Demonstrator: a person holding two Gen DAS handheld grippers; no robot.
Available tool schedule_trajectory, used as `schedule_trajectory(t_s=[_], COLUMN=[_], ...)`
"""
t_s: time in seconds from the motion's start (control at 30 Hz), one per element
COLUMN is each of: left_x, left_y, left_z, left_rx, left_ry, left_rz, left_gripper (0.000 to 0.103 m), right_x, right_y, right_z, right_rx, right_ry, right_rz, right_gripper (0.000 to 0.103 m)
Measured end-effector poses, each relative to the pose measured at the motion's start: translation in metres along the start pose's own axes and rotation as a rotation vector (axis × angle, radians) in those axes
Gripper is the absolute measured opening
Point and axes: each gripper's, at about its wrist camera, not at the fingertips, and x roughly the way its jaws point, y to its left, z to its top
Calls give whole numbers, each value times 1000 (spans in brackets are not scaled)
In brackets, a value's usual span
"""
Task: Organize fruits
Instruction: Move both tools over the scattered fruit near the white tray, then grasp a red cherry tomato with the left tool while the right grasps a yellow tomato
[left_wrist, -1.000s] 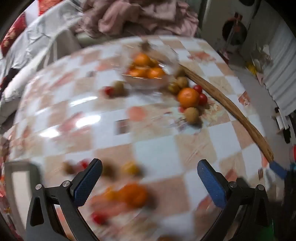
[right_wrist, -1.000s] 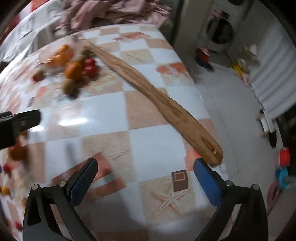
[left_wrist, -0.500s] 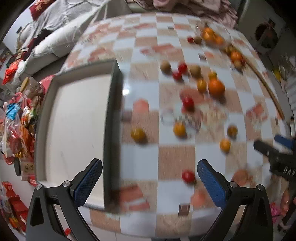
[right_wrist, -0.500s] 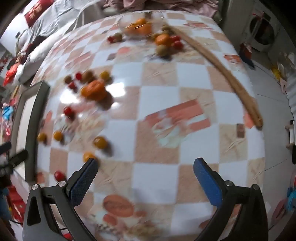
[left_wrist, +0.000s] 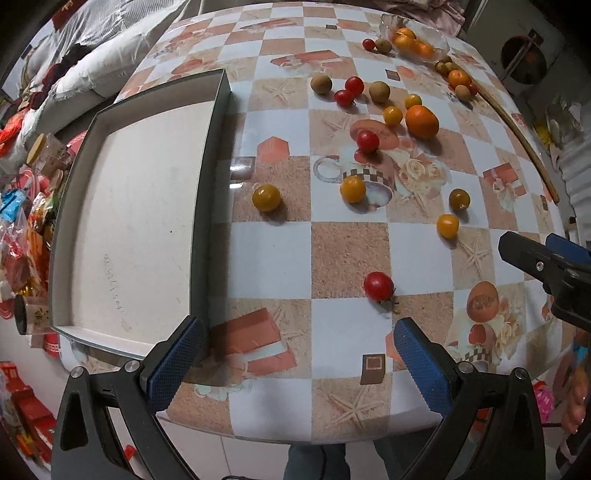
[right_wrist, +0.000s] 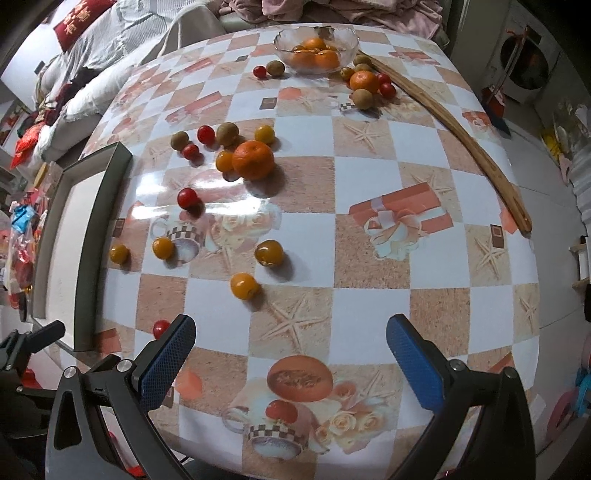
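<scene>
Loose fruit lies scattered on the checked table: a large orange, several red and yellow cherry tomatoes such as a red one and a yellow one, and brown round fruits. An empty grey tray sits at the table's left. A glass bowl at the far side holds oranges. My left gripper is open and empty above the near edge, by the tray's corner. My right gripper is open and empty above the near edge; it also shows in the left wrist view.
A long wooden stick lies along the table's right side. A second orange with small fruits sits by the bowl. Bedding and clothes lie beyond the table; packets and clutter lie on the floor at left.
Both views have pulled back from the far side of the table to its near edge and steadied. The tray and the whole spread of fruit are now in sight. Both grippers stay open.
</scene>
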Motion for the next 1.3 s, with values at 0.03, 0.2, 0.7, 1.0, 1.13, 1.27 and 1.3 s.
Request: schedule_trajectory(t_s=[0.03, 0.2, 0.7, 1.0, 1.13, 1.27, 1.3], left_x=[0, 5, 29, 34, 35, 36, 36], left_y=[-1, -5, -40, -49, -47, -52, -51], left_z=[-1, -1, 7, 4, 0, 1, 2], left_rx=[3, -17, -124, -166, -178, -185, -186], left_ry=[-4, 0, 45, 57, 61, 65, 64], left_rz=[3, -5, 24, 49, 56, 65, 66], left_gripper=[103, 103, 103, 103, 103, 103, 103], right_x=[-1, 0, 19, 26, 28, 31, 32], right_y=[0, -3, -28, -38, -40, -40, -40], right_z=[-1, -2, 17, 21, 22, 22, 22], right_rx=[2, -7, -120, -148, -163, -173, -175], right_ry=[1, 7, 50, 71, 77, 80, 82], right_rz=[-1, 3, 23, 36, 41, 44, 46], right_gripper=[103, 103, 103, 103, 103, 103, 103])
